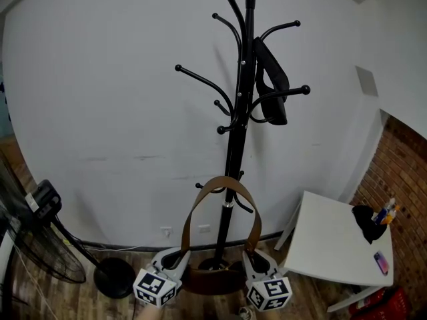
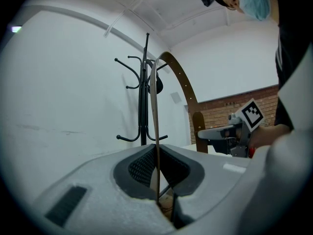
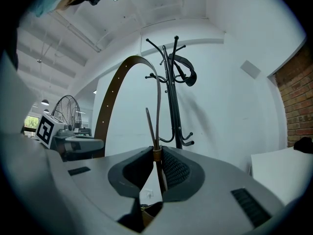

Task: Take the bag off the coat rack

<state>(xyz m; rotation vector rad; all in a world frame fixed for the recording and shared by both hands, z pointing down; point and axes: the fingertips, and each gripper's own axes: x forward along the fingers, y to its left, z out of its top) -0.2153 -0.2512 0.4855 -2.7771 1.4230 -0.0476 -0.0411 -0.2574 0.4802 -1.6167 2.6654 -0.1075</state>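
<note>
Brown bag (image 1: pixel 212 280) hangs between both pairs of jaws, strap (image 1: pixel 199 209) arching upright before the black coat rack (image 1: pixel 235 139).

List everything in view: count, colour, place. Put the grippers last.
coat rack: one, black, centre, in front of the white wall
black bag: one, black, hanging on an upper right hook of the coat rack
brown bag: one, brown, low in front of the rack's pole
strap: one, brown, arching up from the brown bag
fan: one, black, on the floor at left
table: one, white, at right
dark item: one, black, on the table's right part
basket: one, red, bottom right corner, partly cut off
left gripper: one, pale grey, shut on the strap's left side
right gripper: one, pale grey, shut on the strap's right side
</note>
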